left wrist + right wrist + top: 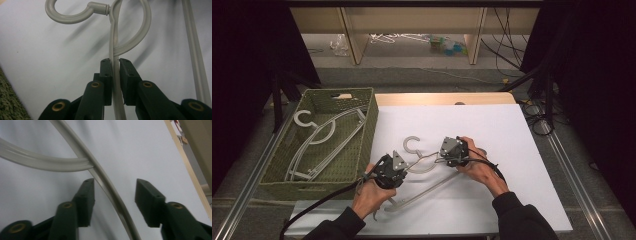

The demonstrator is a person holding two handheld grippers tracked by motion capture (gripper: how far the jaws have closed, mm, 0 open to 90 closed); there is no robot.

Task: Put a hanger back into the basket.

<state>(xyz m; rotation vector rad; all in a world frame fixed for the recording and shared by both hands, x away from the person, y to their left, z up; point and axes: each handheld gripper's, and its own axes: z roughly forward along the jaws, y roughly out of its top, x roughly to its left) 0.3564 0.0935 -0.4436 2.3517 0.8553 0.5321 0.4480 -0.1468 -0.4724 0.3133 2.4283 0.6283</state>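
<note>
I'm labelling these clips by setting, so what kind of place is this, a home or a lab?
Most likely a lab or recording workspace: a white table fenced by dark curtains, loose cables on the floor behind, and a person working a grey hanger with hand-held grippers beside a woven basket.

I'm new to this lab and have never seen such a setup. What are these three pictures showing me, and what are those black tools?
A person sits at a white table holding a hand tool with two black jaws in each hand. The high view looks down from above; the other two pictures come from cameras riding on each tool, looking along its jaws. A grey plastic hanger lies on the table. The left gripper is clamped on one of its thin bars. The right gripper has another bar between its jaws, which are not yet pressing on it. Beside the table, a green woven basket holds more hangers.
</note>
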